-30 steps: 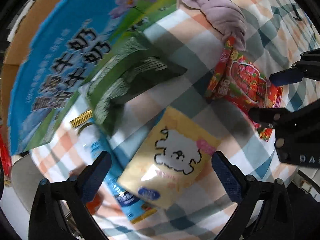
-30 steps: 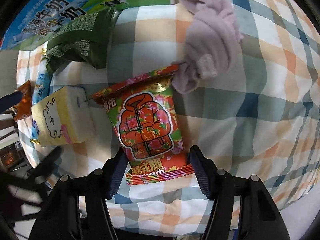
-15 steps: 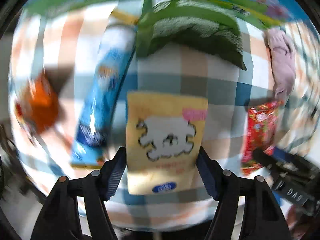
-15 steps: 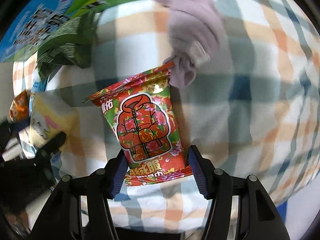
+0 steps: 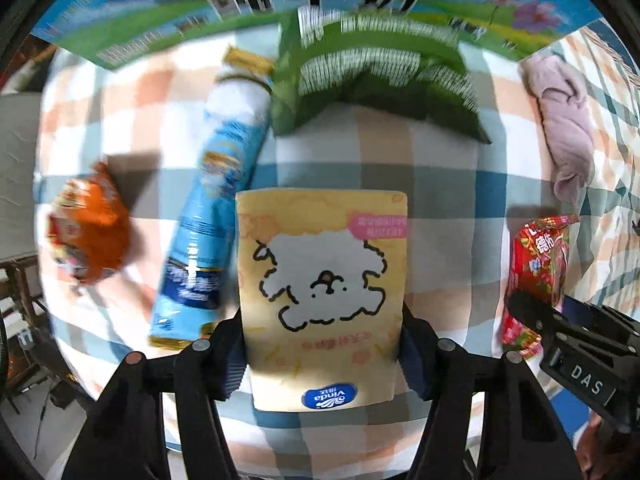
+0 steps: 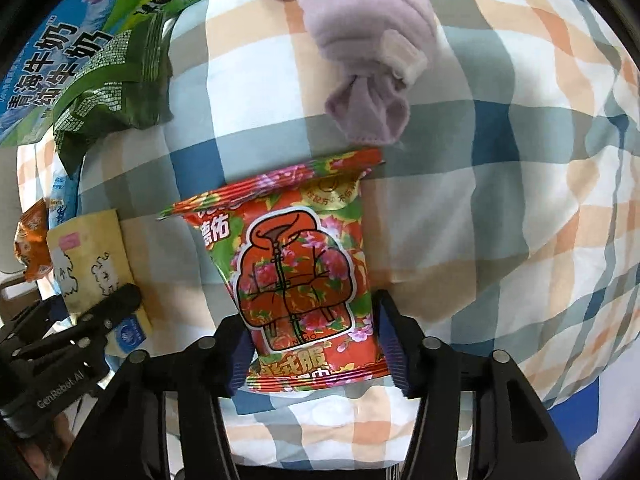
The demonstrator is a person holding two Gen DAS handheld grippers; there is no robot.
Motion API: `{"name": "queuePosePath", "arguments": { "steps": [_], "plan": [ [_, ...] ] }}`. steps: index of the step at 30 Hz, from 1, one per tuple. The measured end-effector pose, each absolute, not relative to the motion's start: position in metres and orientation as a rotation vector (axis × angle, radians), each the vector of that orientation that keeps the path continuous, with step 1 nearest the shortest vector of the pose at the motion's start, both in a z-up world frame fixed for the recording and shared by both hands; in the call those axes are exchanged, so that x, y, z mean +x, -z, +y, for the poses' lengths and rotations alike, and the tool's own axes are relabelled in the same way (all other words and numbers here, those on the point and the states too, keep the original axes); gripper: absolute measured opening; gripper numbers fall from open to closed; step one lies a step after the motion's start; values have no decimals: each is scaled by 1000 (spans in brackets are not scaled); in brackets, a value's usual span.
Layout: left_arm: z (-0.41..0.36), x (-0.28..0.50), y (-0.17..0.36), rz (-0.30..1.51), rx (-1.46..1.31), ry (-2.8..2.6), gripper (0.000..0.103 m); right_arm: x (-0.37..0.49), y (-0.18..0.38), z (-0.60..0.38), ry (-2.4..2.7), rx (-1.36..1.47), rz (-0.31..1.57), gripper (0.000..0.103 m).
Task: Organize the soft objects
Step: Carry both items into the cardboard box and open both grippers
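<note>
A yellow tissue pack with a white dog drawing (image 5: pixel 322 280) lies on the checked cloth; my left gripper (image 5: pixel 322 354) is shut on its near end, one finger on each side. A red floral pack with a jacket picture (image 6: pixel 302 280) lies to its right; my right gripper (image 6: pixel 314 354) is shut on its near end. The yellow pack also shows in the right wrist view (image 6: pixel 88 264), the red pack in the left wrist view (image 5: pixel 538 268). A lilac cloth (image 6: pixel 360 48) lies just beyond the red pack.
A blue tube-shaped pack (image 5: pixel 212 216), an orange snack bag (image 5: pixel 86 232) and a green bag (image 5: pixel 372 80) lie on the checked cloth (image 6: pixel 500 200). A blue and green milk carton box (image 5: pixel 280 4) stands behind them.
My left gripper swung round square to the yellow pack, moved in, and closed on its near end. My right gripper narrowed onto the red pack and moved slightly closer.
</note>
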State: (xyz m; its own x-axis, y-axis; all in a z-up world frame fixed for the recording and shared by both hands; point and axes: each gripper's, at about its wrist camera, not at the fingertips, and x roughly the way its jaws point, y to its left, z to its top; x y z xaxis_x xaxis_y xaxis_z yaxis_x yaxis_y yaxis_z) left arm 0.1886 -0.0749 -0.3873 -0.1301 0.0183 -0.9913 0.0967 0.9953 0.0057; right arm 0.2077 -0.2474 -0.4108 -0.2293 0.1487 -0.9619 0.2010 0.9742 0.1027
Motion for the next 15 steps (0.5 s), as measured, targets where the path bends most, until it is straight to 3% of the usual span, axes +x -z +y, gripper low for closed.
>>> {"name": "queuePosePath", "arguments": {
  "steps": [15],
  "plan": [
    [-92, 144, 268, 1481, 13, 67, 60, 135, 362, -269, -60, 266, 1659, 49]
  ]
}}
